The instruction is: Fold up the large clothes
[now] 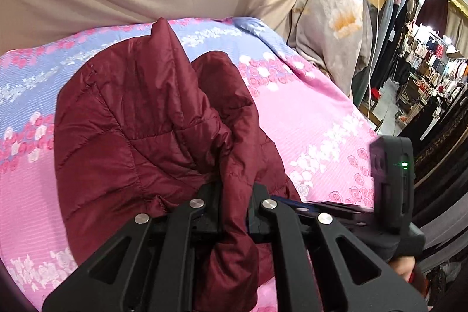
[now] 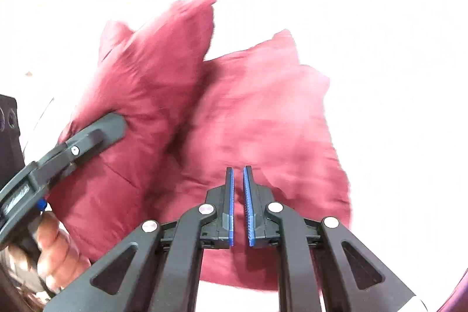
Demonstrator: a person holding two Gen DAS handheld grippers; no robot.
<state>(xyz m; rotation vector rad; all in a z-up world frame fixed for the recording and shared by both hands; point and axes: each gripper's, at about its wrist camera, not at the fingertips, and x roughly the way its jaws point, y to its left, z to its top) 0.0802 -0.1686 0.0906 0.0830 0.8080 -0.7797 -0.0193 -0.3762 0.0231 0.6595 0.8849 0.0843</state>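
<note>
Left wrist view: a fold of the maroon quilted jacket (image 1: 146, 119) is clamped between the nearly closed fingers of the left gripper (image 1: 235, 192); the rest is spread ahead of the fingertips over the pink and blue floral bedsheet (image 1: 316, 119).

Right wrist view, overexposed and blurred: the right gripper (image 2: 238, 174) is seen with a narrow gap between its blue pads (image 2: 232, 203), nothing gripped; the jacket lies beyond and beneath the fingertips.
</note>
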